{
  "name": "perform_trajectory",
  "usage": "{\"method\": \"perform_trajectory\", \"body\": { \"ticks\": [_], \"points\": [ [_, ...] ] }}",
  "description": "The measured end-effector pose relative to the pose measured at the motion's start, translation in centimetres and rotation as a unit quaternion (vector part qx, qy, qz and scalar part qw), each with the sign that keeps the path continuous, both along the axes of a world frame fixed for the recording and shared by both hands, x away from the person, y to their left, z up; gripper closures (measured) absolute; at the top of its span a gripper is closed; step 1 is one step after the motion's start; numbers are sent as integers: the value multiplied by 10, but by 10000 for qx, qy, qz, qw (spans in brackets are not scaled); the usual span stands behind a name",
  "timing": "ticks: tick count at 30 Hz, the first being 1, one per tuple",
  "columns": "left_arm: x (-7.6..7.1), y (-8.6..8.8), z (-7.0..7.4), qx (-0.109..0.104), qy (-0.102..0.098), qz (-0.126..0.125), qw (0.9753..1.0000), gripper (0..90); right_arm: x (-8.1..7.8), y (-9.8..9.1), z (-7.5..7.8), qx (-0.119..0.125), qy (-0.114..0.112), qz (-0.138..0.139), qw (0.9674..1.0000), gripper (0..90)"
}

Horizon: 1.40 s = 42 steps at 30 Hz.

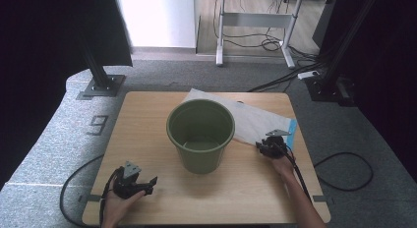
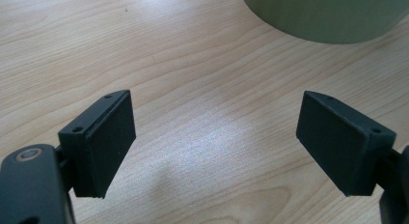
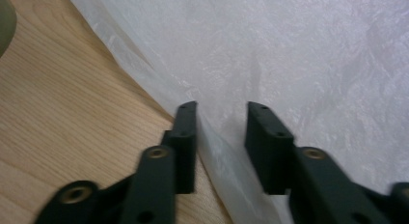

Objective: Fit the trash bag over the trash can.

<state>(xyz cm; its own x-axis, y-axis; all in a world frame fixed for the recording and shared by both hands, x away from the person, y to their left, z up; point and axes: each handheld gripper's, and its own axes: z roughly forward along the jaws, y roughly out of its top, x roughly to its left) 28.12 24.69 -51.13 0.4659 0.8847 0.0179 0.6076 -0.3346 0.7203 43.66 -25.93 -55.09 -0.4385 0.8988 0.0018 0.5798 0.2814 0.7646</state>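
An empty green plastic pot (image 1: 200, 134) stands upright in the middle of the wooden table (image 1: 142, 120). A white, thin plastic bag (image 1: 255, 121) lies flat behind it and to its right, with a blue strip (image 1: 292, 132) at its right end. My right gripper (image 1: 265, 143) sits at the bag's near edge. In the right gripper view its jaws (image 3: 222, 108) stand narrowly apart astride the bag's (image 3: 289, 50) raised edge, a gap still showing between the pads. My left gripper (image 1: 149, 185) rests at the front left, wide open (image 2: 215, 96) over bare wood, with the pot's base (image 2: 328, 16) ahead.
The table stands on grey carpet. Black frame posts rise at the back left (image 1: 101, 75) and back right (image 1: 339, 66). A desk (image 1: 255, 21) with cables under it stands farther back. A cable (image 1: 344, 171) loops on the floor to the right.
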Motion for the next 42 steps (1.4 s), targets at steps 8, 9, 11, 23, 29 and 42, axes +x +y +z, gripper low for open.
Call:
{"method": "perform_trajectory", "body": {
  "ticks": [8, 9, 11, 23, 29, 42],
  "points": [
    [4, 4, 5, -35, -85, 20, 10000, 136, -16, 1, 2, -330, -68, 24, 9994, 870],
    [5, 4, 6, -58, -93, 11, 9999, 136, -18, 1, 3, -325, -21, 25, 9995, 871],
    [10, 3, 6, -74, -87, -31, 9999, 138, -27, -3, 6, -249, -67, 24, 9997, 879],
    [26, -11, 2, -30, 4, -313, 9995, 139, -124, -49, 14, 175, -36, -326, 9993, 882],
    [32, -21, -1, 69, 66, -483, 9988, 140, -157, -58, 8, 55, 18, -414, 9991, 870],
    [33, -12, 2, -130, 27, -442, 9989, 142, -134, -5, 35, 29, -408, 224, 9989, 365]
  ]
}}
